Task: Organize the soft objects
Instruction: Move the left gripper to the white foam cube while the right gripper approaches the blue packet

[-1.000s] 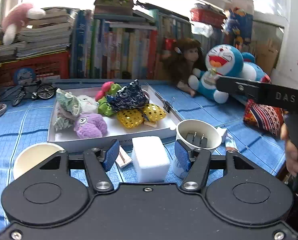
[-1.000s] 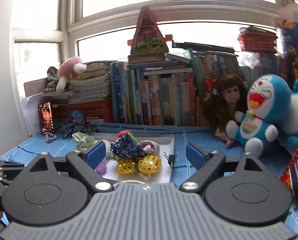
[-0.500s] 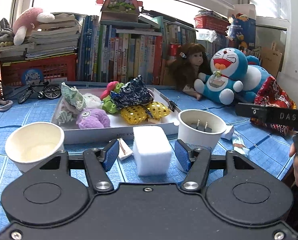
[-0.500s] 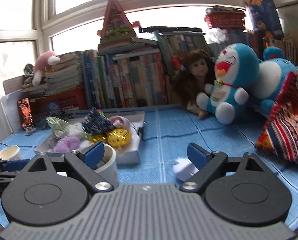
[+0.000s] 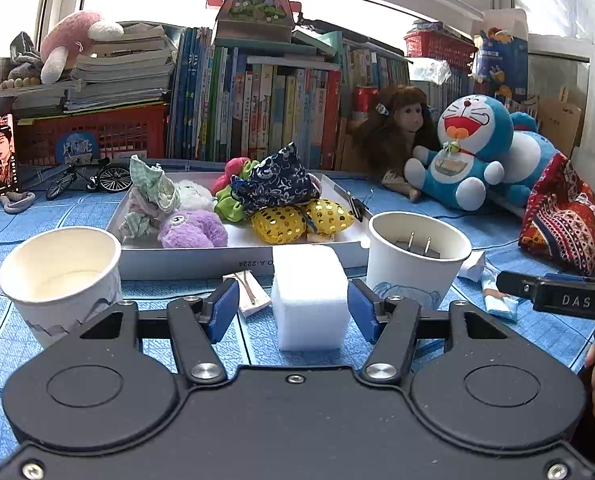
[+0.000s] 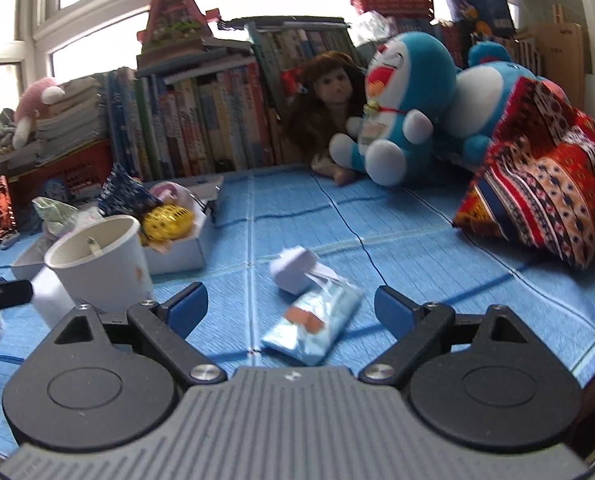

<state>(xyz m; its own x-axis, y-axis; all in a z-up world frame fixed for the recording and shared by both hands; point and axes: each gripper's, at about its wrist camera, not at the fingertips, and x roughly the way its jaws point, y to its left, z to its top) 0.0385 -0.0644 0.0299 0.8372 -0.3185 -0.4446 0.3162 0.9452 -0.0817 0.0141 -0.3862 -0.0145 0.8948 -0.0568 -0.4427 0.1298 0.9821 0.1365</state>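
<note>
A white foam cube point(image 5: 308, 298) stands on the blue cloth between the open fingers of my left gripper point(image 5: 293, 312), which do not touch it. Behind it a white tray point(image 5: 185, 266) holds several soft toys: a purple plush point(image 5: 191, 234), yellow sequin pouches point(image 5: 283, 226), a dark blue floral pouch point(image 5: 275, 186). My right gripper point(image 6: 291, 308) is open and empty, low over a light blue packet point(image 6: 317, 326) and a white paper piece point(image 6: 293, 270). The tray also shows in the right wrist view point(image 6: 185, 250).
An empty paper cup point(image 5: 63, 276) stands left of the cube; another cup point(image 5: 415, 258) with a plug stands right. A Doraemon plush point(image 5: 469, 152), a doll point(image 5: 401, 136) and a patterned red cushion point(image 6: 545, 192) lie at the back right. Books line the back.
My left gripper has lowered and levelled around the cube. My right gripper has swung right and down, from facing the tray to hovering over the blue packet.
</note>
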